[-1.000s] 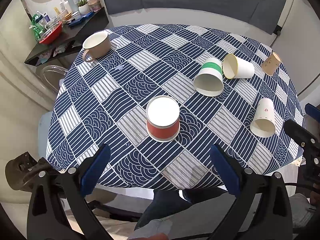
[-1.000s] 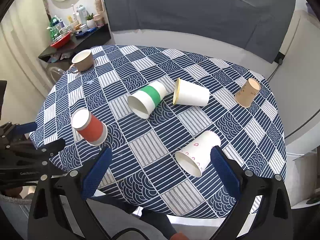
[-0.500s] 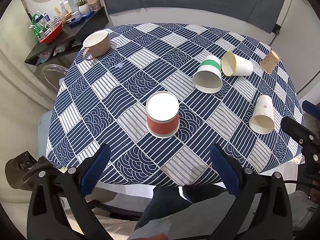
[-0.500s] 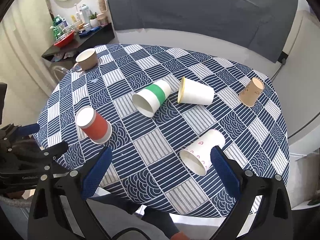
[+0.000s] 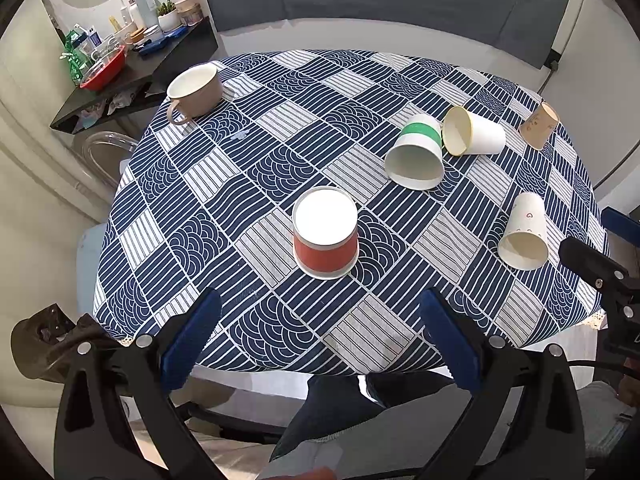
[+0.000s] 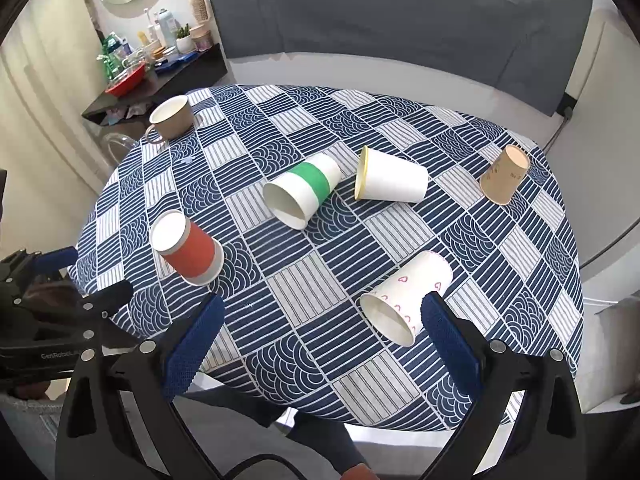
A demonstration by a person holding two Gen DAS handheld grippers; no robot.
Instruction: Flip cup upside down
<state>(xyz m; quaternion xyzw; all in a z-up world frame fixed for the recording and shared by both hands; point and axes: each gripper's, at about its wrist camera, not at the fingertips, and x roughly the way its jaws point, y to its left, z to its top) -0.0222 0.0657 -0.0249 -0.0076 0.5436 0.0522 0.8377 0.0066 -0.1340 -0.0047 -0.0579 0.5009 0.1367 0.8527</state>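
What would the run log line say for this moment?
left tongs open | right tongs open | red cup upside down | heart cup on side

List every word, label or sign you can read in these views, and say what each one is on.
"GenRobot" – white lettering on the black body of the left gripper, cut off at the end.
Dark print on the tan paper cup – too small to read.
Pink hearts, no words, on the white cup lying on its side.
Labels on the shelf bottles – blurred, unreadable.
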